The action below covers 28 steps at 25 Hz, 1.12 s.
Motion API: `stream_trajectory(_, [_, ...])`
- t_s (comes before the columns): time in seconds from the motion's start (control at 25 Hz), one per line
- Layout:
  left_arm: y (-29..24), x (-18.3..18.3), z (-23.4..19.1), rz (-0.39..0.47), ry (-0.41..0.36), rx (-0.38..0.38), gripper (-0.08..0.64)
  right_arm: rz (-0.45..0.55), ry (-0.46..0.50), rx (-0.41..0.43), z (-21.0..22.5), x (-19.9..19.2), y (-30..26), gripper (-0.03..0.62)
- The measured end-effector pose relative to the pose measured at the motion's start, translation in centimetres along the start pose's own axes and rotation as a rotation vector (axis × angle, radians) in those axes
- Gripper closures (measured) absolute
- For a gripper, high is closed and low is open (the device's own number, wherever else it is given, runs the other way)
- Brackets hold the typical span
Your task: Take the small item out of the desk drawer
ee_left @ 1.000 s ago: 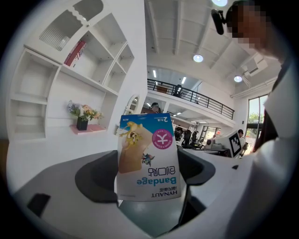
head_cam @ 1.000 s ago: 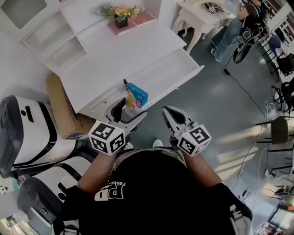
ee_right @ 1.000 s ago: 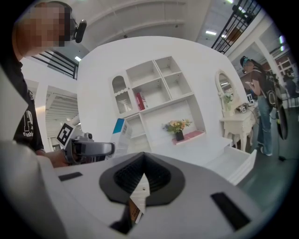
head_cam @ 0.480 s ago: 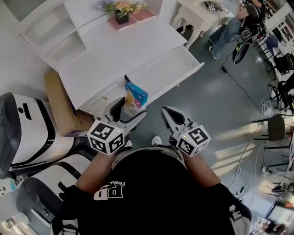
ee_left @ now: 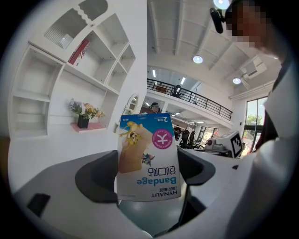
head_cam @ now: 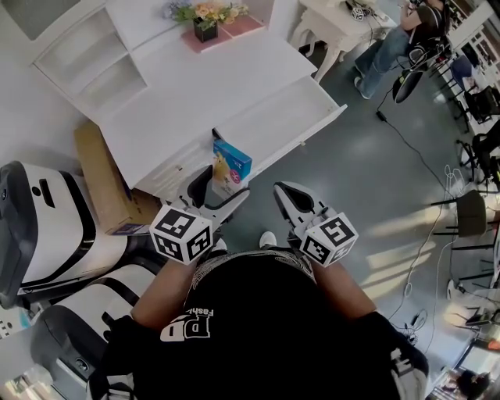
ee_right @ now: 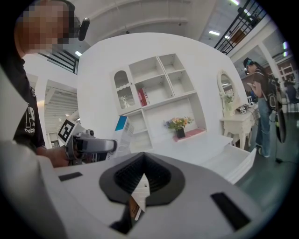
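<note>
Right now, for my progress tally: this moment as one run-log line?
left gripper: jaws shut on blue-and-white cardboard bandage box | right gripper: jaws shut on small white paper slip | white desk drawer: open

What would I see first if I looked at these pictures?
The bright blue bandage box pinched in the left gripper's jaws, just in front of the person. Behind it the white desk has its drawer pulled open, and a small pot of flowers sits at the desk's back edge.
</note>
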<state>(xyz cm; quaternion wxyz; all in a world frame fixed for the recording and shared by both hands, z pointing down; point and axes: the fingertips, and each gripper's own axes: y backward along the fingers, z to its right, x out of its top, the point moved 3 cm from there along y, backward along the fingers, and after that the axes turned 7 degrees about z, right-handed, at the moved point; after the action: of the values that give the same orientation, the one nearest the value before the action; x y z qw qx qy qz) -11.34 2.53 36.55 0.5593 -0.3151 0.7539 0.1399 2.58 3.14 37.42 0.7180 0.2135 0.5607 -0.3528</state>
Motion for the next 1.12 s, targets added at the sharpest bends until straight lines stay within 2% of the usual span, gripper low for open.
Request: stream_trajectory(1.12, [-0.5, 1.2, -0.6, 0.016, -0.007, 0.012, 0.152, -0.001, -0.001, 0.026, 0.5, 0.8, -1.1, 0.586])
